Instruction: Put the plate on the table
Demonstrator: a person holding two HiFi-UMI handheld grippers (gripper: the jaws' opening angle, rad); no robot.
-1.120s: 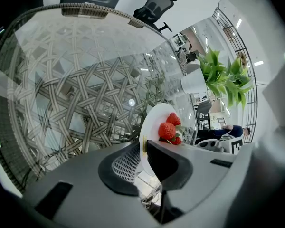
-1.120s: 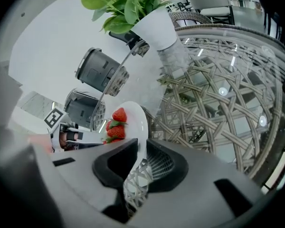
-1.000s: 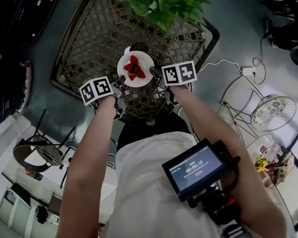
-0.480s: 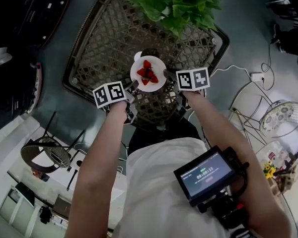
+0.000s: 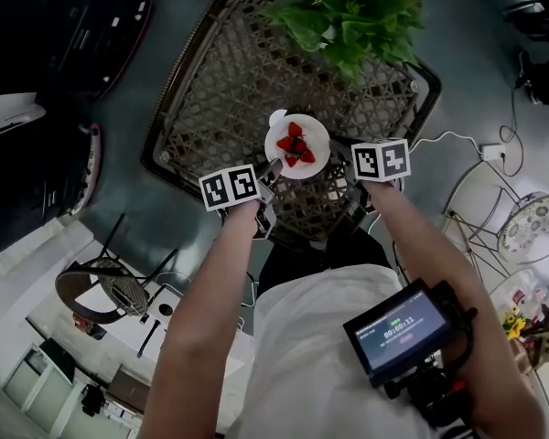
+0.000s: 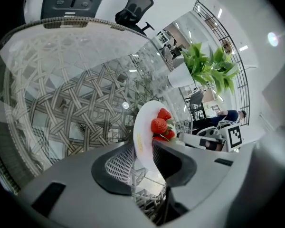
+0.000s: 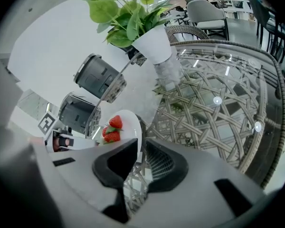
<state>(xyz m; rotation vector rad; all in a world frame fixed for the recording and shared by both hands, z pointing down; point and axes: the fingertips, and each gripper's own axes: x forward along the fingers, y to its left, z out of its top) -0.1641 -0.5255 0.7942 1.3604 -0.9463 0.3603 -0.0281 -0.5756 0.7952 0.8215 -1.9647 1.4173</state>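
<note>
A white plate (image 5: 313, 133) with strawberries (image 5: 295, 148) lies low over the near end of the glass-topped wicker table (image 5: 210, 90). I cannot tell whether it touches the glass. My left gripper (image 5: 273, 165) is at its left rim and my right gripper (image 5: 334, 165) at its right rim. In the left gripper view the plate (image 6: 141, 137) stands edge-on between the jaws of the left gripper (image 6: 143, 151); they are opening and slack around the rim. In the right gripper view the right gripper (image 7: 141, 148) is shut on the rim of the plate (image 7: 128, 125).
A leafy plant (image 5: 352, 12) in a white pot (image 7: 154, 44) stands at the table's far end. On the floor are a power strip with cable (image 5: 489, 151), a wire chair (image 5: 531, 227) at the right, a round stool (image 5: 96, 291) and dark seats (image 5: 64, 35) at the left.
The whole head view has slid right and down. The plate and both grippers keep about the same place over the table's near end.
</note>
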